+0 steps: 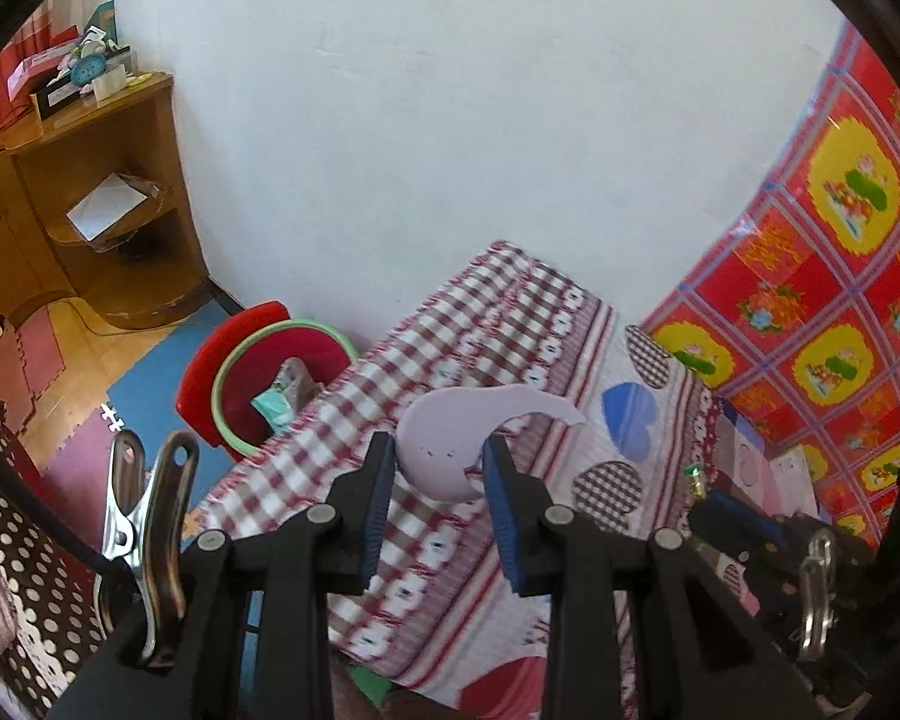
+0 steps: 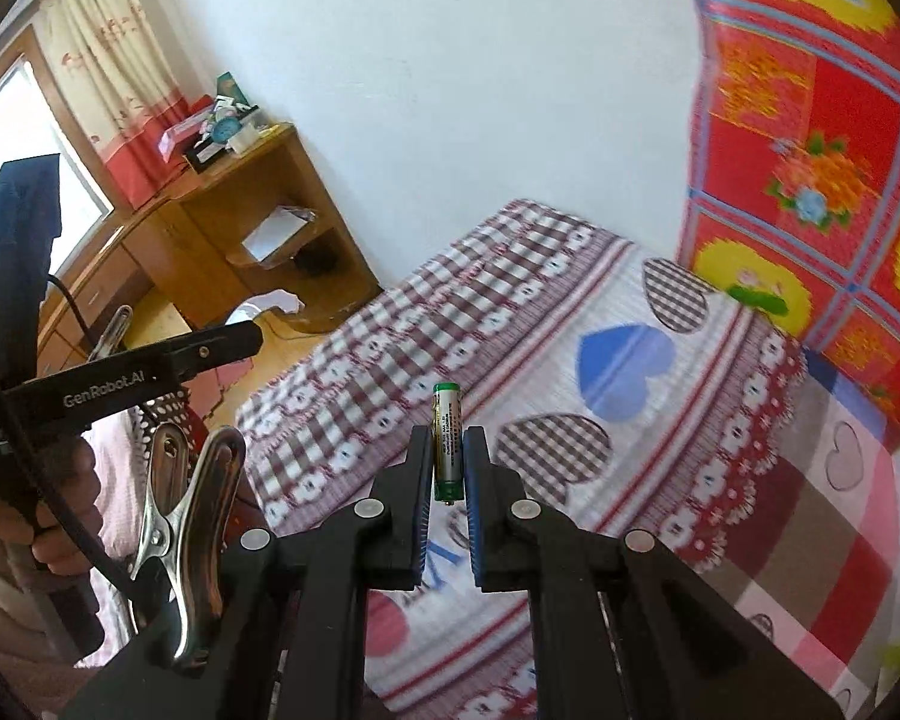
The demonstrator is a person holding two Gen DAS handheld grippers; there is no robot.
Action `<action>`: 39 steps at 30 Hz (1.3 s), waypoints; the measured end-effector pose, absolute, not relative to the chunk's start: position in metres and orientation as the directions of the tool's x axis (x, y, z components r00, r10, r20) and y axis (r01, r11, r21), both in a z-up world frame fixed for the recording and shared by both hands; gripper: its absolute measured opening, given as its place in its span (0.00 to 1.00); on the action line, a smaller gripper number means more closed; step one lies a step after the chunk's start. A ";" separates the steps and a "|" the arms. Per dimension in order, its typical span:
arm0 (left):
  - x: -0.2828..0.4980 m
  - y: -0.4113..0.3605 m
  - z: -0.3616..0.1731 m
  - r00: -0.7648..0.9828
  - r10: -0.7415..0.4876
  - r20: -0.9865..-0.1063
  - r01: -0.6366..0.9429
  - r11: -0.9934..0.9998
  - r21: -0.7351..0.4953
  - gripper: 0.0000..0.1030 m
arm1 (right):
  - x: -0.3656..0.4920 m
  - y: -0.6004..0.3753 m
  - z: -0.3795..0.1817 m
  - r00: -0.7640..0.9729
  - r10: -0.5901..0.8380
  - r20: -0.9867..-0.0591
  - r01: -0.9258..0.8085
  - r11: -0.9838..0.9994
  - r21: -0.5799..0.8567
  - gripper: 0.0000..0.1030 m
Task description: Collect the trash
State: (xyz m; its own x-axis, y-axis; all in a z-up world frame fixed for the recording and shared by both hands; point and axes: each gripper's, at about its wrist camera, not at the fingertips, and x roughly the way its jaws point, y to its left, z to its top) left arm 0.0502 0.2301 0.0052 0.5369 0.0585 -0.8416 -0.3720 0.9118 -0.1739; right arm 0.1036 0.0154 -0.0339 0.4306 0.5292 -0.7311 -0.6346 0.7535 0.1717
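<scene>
the left gripper point(image 1: 438, 459) is clamped on a pale purple scrap point(image 1: 450, 444), a curved piece with a pointy tail going right, held up over the checked bed point(image 1: 510, 312); far to the left on the floor sits a red and green basin point(image 1: 234, 414) with some trash in it. the right gripper point(image 2: 448, 456) is squeezed tight on a small green and white battery point(image 2: 447, 441) standing upright between its pads, also up over the bed; a hand point(image 2: 54, 546) shows at the left of that view.
</scene>
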 end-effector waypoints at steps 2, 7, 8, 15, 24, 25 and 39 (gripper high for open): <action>0.051 0.245 0.007 0.537 0.063 -0.841 -0.373 0.912 -0.170 0.31 | 0.105 0.027 -0.031 0.432 0.534 -0.727 -0.631 0.755 0.179 0.11; 0.055 0.288 0.009 0.535 0.064 -0.842 -0.378 0.910 -0.171 0.30 | 0.107 0.064 -0.022 0.433 0.546 -0.717 -0.633 0.751 0.189 0.11; 0.057 0.295 0.009 0.533 0.065 -0.844 -0.377 0.911 -0.168 0.31 | 0.107 0.074 -0.020 0.434 0.548 -0.715 -0.636 0.748 0.187 0.11; 0.072 0.350 0.003 0.515 0.059 -0.855 -0.368 0.916 -0.158 0.30 | 0.115 0.128 -0.016 0.423 0.569 -0.705 -0.635 0.741 0.216 0.11; 0.096 0.414 -0.029 0.476 0.038 -0.879 -0.371 0.915 -0.161 0.30 | 0.137 0.200 -0.021 0.404 0.576 -0.711 -0.637 0.735 0.233 0.11; 0.098 0.422 -0.035 0.471 0.035 -0.882 -0.373 0.913 -0.163 0.31 | 0.139 0.208 -0.022 0.404 0.572 -0.714 -0.638 0.735 0.229 0.11; 0.132 0.481 -0.124 0.381 -0.039 -0.924 -0.382 0.903 -0.196 0.31 | 0.162 0.285 -0.059 0.385 0.521 -0.762 -0.615 0.760 0.208 0.11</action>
State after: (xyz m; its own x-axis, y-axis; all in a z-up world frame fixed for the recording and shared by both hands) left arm 0.1320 0.4812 -0.1241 0.3812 -0.0389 -0.9237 -0.3816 0.9034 -0.1955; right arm 0.1622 0.2851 -0.0591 0.3851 0.5205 -0.7621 -0.6152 0.7603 0.2084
